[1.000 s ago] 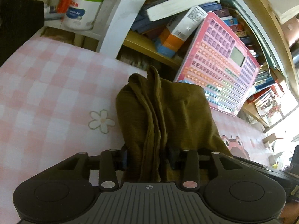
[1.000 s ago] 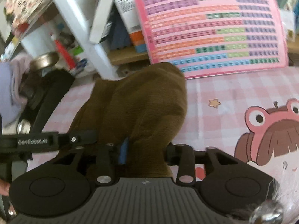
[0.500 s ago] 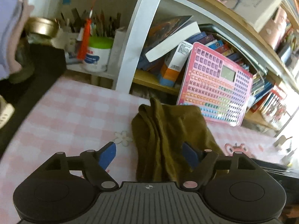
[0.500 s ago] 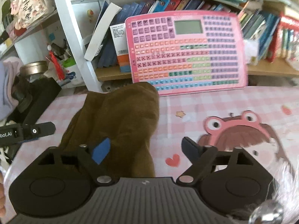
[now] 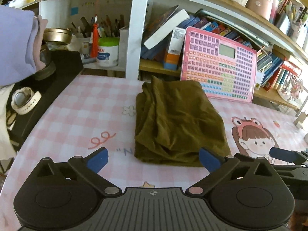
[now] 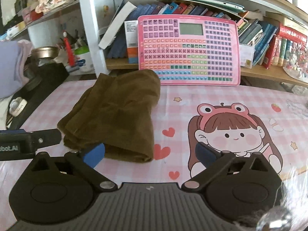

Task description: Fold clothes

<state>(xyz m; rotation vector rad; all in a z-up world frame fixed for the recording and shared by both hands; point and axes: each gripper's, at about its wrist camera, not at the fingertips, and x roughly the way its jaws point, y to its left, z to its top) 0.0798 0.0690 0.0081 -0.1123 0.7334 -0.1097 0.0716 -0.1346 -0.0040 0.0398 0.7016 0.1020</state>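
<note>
A: The olive-brown garment is lying folded into a thick bundle on the pink checked tablecloth, with its long axis running away from both cameras toward the pink keyboard toy that is leaning against the shelf.

B: And its far end?

A: It is sitting just in front of that toy; whether the 2 are touching, I cannot tell.

B: Which way is it lying from the jaws?

A: For the left gripper, straight ahead: the near edge is sitting between the 2 blue pads, both spread wide and gripping nothing. For the right gripper, the bundle is lying ahead and to the left, its near corner just beside the left pad. Those jaws are also standing wide and holding nothing.

B: So which is nearer?

A: Both are hovering close, but the left one is looking better centred. I am judging that any further fold is turning on that near edge.
</note>
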